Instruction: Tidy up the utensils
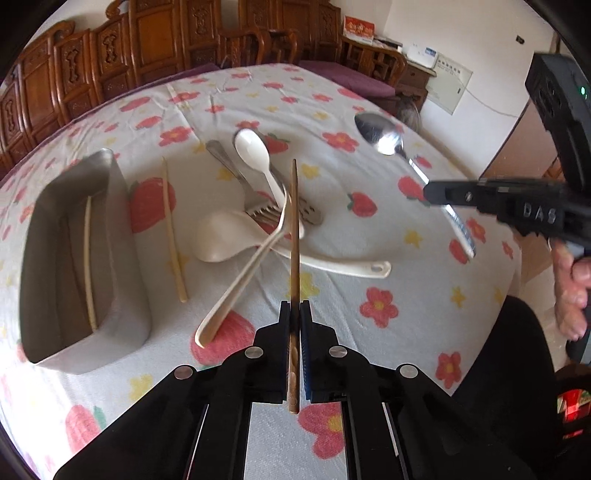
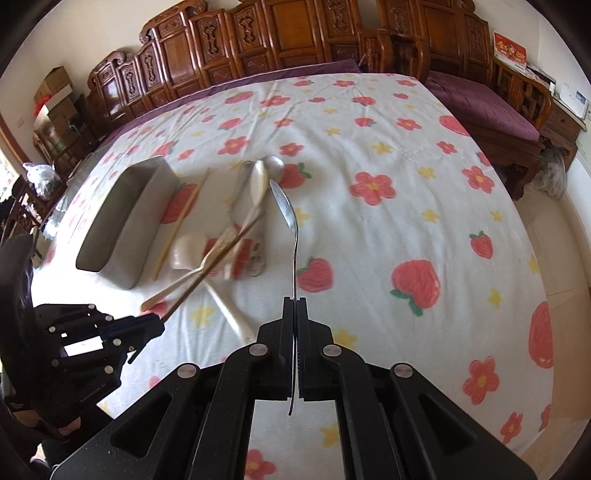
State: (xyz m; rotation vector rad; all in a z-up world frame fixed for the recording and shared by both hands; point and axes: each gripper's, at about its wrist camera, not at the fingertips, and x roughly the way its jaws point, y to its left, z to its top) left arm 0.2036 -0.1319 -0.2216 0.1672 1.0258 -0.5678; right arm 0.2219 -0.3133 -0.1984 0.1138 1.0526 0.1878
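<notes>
Brown wooden chopstick (image 1: 294, 236) is clamped between the closed jaws of the left gripper (image 1: 294, 314), pointing forward over the utensil pile. A steel spoon (image 2: 286, 210) is clamped by its handle in the right gripper (image 2: 294, 306), bowl forward and raised off the surface.

The pile lies mid-table: a white plastic spoon (image 1: 255, 155), a metal fork (image 1: 240, 181), a white rice paddle (image 1: 229, 240) and a cream spoon (image 1: 236, 284) overlap one another. One pale chopstick (image 1: 173, 236) lies just beside the metal tray (image 1: 122, 236); another pale chopstick (image 1: 88, 262) lies inside that tray along its length. The tray sits left of the pile.

All rest on a white tablecloth (image 2: 406, 229) printed with red flowers, strawberries and yellow stars. Carved wooden panelling (image 2: 295, 33) lines the far wall, with a purple-cushioned wooden bench (image 2: 484, 107) at the right.
</notes>
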